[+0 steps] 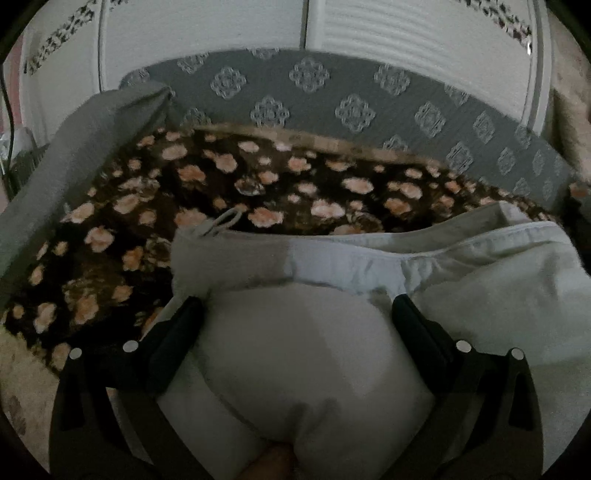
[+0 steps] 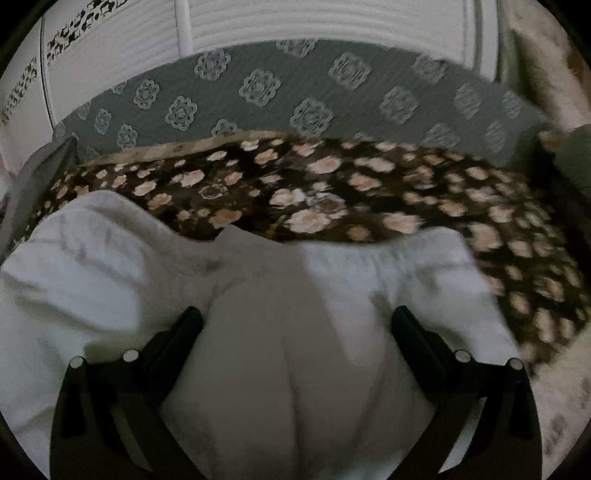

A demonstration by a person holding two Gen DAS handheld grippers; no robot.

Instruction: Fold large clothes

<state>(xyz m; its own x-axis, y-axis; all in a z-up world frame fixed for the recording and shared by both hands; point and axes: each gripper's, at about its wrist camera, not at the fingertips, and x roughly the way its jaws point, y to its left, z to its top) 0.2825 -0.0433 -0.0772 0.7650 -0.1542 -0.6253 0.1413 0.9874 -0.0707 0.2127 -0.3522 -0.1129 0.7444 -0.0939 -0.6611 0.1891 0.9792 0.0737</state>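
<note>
A large white garment point(image 1: 480, 273) is seen spread over a dark brown blanket point(image 1: 155, 192) printed with pale peach flowers, which covers the seat of a grey sofa point(image 1: 332, 96) patterned with lighter medallions. In the left wrist view, the left tongs point(image 1: 297, 314) are set wide, one black finger to each side of a bulging mound of the white cloth; whether the cloth is pressed by the fingers cannot be told. A hemmed edge of the garment is seen just beyond the fingertips, and a small white cord loop point(image 1: 225, 221) is seen at the garment's upper left corner, lying on the blanket. A grey cushion or armrest point(image 1: 88, 140) is seen at the left of the seat. In the right wrist view, the right tongs point(image 2: 297, 314) are likewise spread wide over the white garment point(image 2: 92, 258), with a soft fold of cloth heaped between the fingers, and the blanket point(image 2: 332, 184) is shown past the garment's far edge. The right part of that view is blurred. White panelling point(image 2: 295, 22) is visible behind the sofa point(image 2: 295, 85).
</note>
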